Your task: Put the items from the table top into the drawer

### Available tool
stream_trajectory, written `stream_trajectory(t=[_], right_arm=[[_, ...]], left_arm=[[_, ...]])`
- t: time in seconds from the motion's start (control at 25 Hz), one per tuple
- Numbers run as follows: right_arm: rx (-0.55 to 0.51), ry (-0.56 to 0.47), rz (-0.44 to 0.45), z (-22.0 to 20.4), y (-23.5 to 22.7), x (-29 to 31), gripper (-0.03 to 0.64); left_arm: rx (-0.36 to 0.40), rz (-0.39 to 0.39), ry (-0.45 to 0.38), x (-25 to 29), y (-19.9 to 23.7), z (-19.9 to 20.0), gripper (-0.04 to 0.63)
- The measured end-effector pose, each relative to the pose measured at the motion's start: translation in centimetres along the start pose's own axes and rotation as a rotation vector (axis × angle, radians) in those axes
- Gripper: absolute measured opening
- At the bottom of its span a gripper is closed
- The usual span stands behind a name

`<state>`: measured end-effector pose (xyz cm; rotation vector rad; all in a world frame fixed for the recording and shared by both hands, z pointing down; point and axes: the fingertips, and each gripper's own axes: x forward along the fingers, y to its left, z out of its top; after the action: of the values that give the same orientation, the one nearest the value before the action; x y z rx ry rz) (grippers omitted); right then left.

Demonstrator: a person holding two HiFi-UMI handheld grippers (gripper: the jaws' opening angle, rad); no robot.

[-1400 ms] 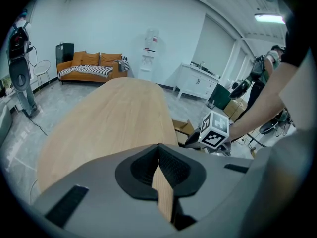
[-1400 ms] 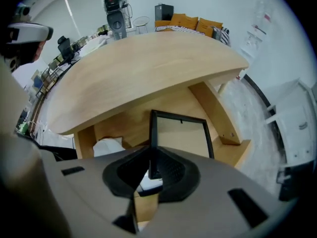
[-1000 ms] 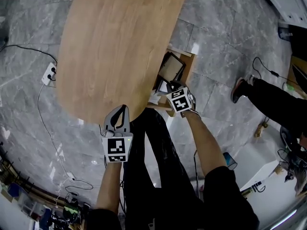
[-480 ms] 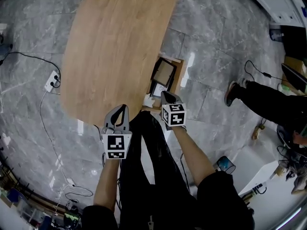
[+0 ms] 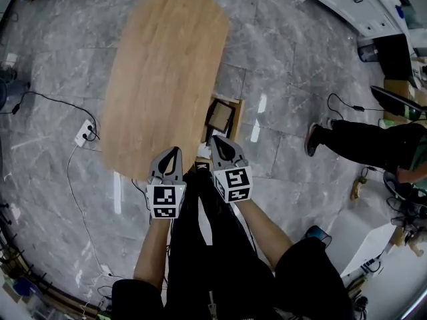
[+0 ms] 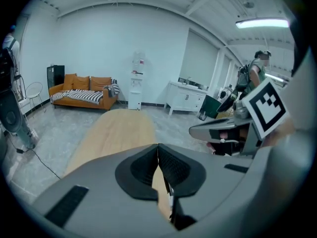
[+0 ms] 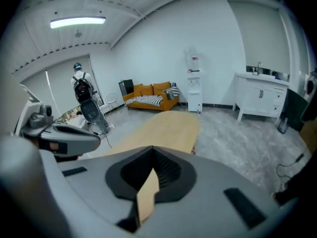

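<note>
The oval wooden table [image 5: 167,79] has a bare top. At its right side the drawer [image 5: 235,103] stands pulled out, with a dark flat item inside. My left gripper [image 5: 175,150] hangs over the table's near end, shut and empty. My right gripper [image 5: 215,139] is beside it, above the drawer's near edge, also shut with nothing held. In the left gripper view the left gripper [image 6: 158,146] has its tips touching over the table [image 6: 119,128]. In the right gripper view the right gripper [image 7: 152,150] is closed over the table [image 7: 166,128].
A person [image 5: 363,144] stands on the grey stone floor at the right. A white cabinet [image 5: 357,5] is at the far right. A power strip [image 5: 85,133] and its cable lie left of the table. An orange sofa [image 6: 81,89] stands against the back wall.
Both grippers have risen away from the table. The right one came up from the drawer's front to sit beside the left one. The table and drawer now look smaller and farther below.
</note>
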<state>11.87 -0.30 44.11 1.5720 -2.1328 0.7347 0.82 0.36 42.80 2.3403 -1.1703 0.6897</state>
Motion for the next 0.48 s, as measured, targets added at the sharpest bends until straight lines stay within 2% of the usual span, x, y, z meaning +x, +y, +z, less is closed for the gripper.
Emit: stream_trajectory(t=[0.12,0.28,0.48], right_arm=[[-0.011,-0.048,0.018,2.7,2.0,-2.6,0.008],[-0.027,-0.106,0.078,7.3,3.4,-3.9,0.008],[-0.050,-0.114,0.111,9.8,6.7,-6.2,0.008]], left_arm=[[0.009,0.009,-0.016,-2.5,-0.7,1.2,0.014],[-0.014,0.049,-0.077,-3.7,-0.1,4.9,0.014],[-0.018,0.081,-0.120,-7.6,0.9,7.7,0.014]])
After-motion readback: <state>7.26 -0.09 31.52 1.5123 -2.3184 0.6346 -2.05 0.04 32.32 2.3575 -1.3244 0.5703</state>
